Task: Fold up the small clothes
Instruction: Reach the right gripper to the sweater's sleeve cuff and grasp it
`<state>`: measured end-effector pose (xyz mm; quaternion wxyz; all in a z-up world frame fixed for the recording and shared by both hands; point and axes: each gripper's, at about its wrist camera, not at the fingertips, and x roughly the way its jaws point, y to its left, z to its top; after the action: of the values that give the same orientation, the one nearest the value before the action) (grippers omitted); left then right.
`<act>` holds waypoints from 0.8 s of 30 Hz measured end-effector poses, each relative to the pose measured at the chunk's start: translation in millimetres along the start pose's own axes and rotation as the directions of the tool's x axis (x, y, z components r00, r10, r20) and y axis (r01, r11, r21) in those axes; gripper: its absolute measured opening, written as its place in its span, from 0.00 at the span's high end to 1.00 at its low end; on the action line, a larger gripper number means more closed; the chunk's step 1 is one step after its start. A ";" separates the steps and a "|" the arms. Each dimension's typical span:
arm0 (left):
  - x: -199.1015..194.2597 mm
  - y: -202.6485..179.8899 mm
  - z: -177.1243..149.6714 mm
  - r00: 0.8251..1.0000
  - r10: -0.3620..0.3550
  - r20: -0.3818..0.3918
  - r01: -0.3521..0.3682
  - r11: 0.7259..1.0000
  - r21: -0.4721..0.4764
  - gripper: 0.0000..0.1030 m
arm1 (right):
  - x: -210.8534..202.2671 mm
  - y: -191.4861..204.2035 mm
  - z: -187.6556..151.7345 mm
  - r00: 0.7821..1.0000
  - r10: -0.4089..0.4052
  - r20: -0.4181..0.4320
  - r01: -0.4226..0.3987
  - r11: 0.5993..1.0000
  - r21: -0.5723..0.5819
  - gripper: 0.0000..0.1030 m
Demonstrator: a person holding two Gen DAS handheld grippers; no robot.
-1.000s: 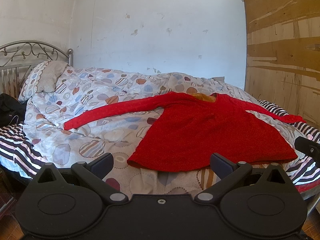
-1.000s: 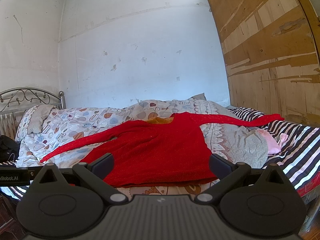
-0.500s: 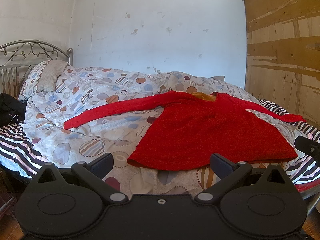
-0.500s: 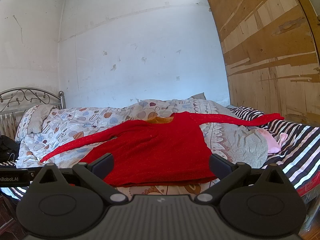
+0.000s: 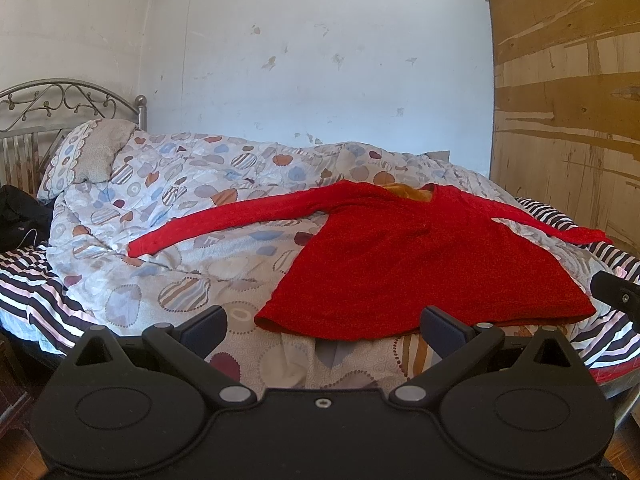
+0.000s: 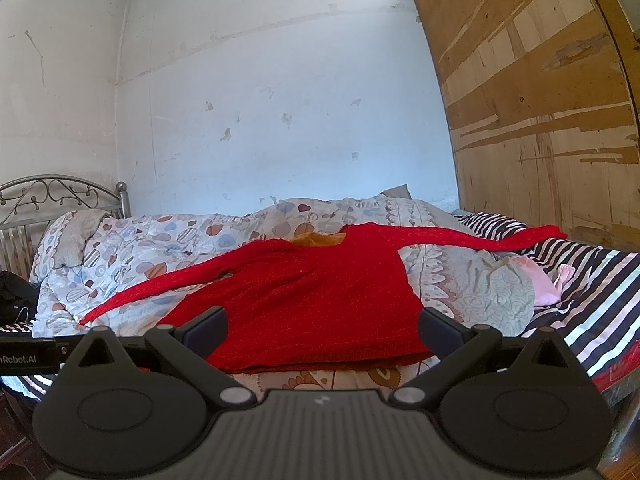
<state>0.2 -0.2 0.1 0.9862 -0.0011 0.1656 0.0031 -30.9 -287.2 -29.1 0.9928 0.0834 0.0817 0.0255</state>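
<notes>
A red long-sleeved sweater (image 5: 420, 256) lies flat on the bed, both sleeves spread wide, an orange lining showing at its collar (image 5: 408, 192). Its left sleeve (image 5: 224, 220) reaches toward the pillow. In the right wrist view the same sweater (image 6: 312, 292) fills the middle and its right sleeve (image 6: 492, 238) runs onto the striped sheet. My left gripper (image 5: 322, 326) stands open just short of the hem, nothing between its fingers. My right gripper (image 6: 322, 326) is also open and empty, in front of the hem.
A patterned quilt (image 5: 192, 208) covers the bed, a striped sheet (image 6: 600, 276) shows at the edges. A pillow (image 5: 92, 156) and metal headboard (image 5: 60, 96) stand at the left. A pink cloth (image 6: 536, 280) lies right of the sweater. A worn wooden panel (image 6: 540, 100) borders the right side.
</notes>
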 end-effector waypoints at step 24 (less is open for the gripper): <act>119.1 -20.0 57.2 0.973 0.004 -0.229 0.006 0.999 0.043 0.01 | 129.7 -47.5 61.5 0.962 -0.130 -0.240 0.127 0.992 -0.028 0.00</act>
<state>131.6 -19.3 15.3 0.9603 0.0198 0.2781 -0.0010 108.8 -335.6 2.2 0.9756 0.0679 0.2070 -0.0284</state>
